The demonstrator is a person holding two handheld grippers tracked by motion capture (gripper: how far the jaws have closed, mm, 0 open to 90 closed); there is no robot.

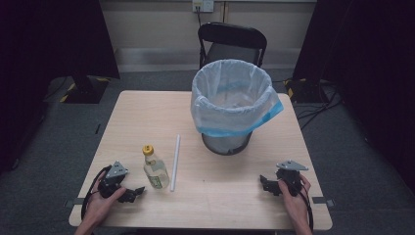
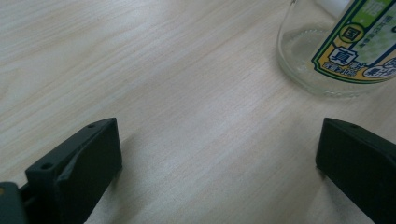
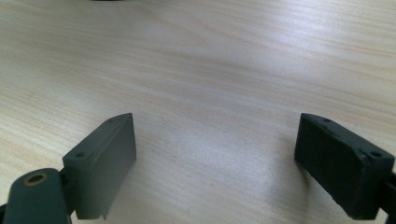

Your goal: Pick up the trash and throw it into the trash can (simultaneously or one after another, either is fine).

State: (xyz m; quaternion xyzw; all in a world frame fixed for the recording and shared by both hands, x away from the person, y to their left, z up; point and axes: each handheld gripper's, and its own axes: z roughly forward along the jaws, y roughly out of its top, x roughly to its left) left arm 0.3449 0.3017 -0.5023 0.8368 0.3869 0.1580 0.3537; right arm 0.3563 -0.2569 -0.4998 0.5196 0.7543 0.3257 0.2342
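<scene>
A small clear bottle [image 1: 155, 170] with a yellow cap and a green-and-yellow label stands upright on the wooden table [image 1: 137, 117]; its base [image 2: 327, 56] shows at the upper right of the left gripper view. Beside it to the right lies a white tube [image 1: 175, 162], lengthwise. My left gripper [image 1: 137, 192] rests near the table's front left, just left of the bottle, open with bare wood between its jaws [image 2: 219, 158]. My right gripper [image 1: 265, 183] sits at the front right, open over bare wood [image 3: 215, 154].
A mesh waste bin [image 1: 230, 105] lined with a white and blue bag stands at the table's back centre-right. A black folding chair [image 1: 232, 41] is behind the table. Cables [image 1: 318, 105] lie on the floor at right.
</scene>
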